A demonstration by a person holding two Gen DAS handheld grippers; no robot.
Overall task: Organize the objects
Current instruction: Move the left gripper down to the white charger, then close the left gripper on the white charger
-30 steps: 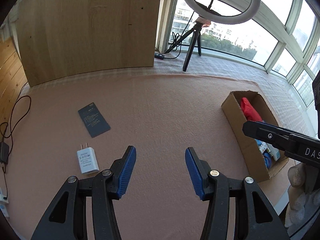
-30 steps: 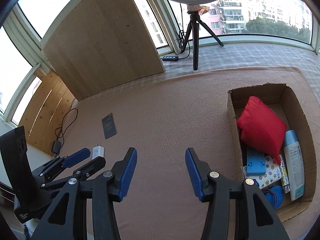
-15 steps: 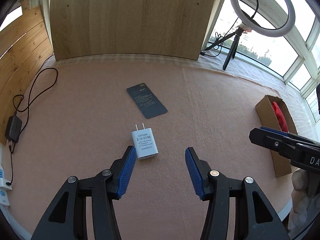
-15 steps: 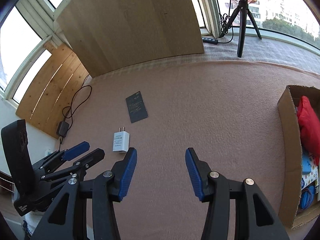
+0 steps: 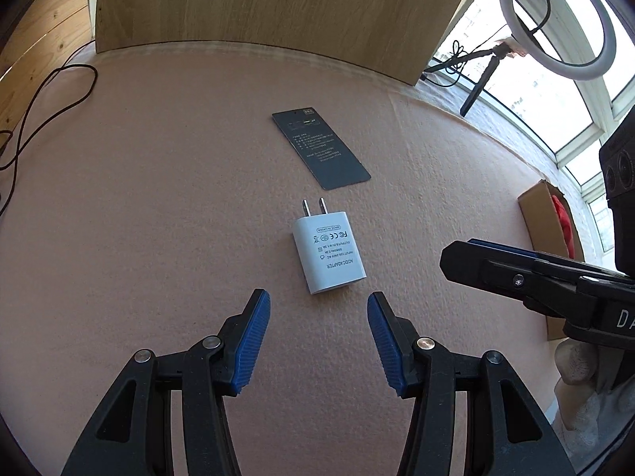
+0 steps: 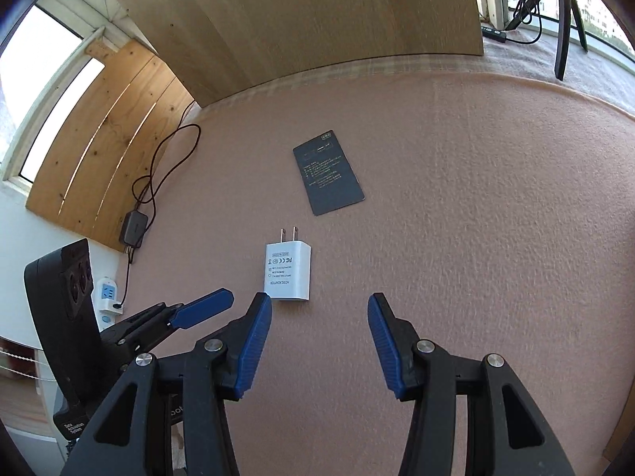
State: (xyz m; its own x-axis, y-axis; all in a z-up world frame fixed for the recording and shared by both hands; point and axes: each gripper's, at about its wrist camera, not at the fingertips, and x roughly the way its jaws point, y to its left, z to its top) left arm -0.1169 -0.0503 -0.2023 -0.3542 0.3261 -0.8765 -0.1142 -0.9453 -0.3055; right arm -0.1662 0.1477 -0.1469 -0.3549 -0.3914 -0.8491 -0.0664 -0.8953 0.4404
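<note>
Left tool, fingers spread and empty, hangs over the pink surface with the white adapter lying flat just ahead of its gap, slightly toward the right finger. The adapter's long axis runs roughly along the tool's line of sight, tilted a little, with its prongs pointing away toward the wooden board at the far edge. The fingers would therefore close across its short width.

Right tool, likewise spread and empty, sits beside the left one; from its view the adapter lies ahead and off toward its left finger, not centred in the gap. Judged from both views, the left tool is the better aligned and the nearer for a grasp.

Dark card lies flat on the surface just beyond the adapter, apart from it, its long axis slanted toward the far edge.

Container: a cardboard box stands near the surface's right edge, well apart from the adapter. Something red shows inside; the rest of its contents are hidden behind the right tool in this view.
</note>
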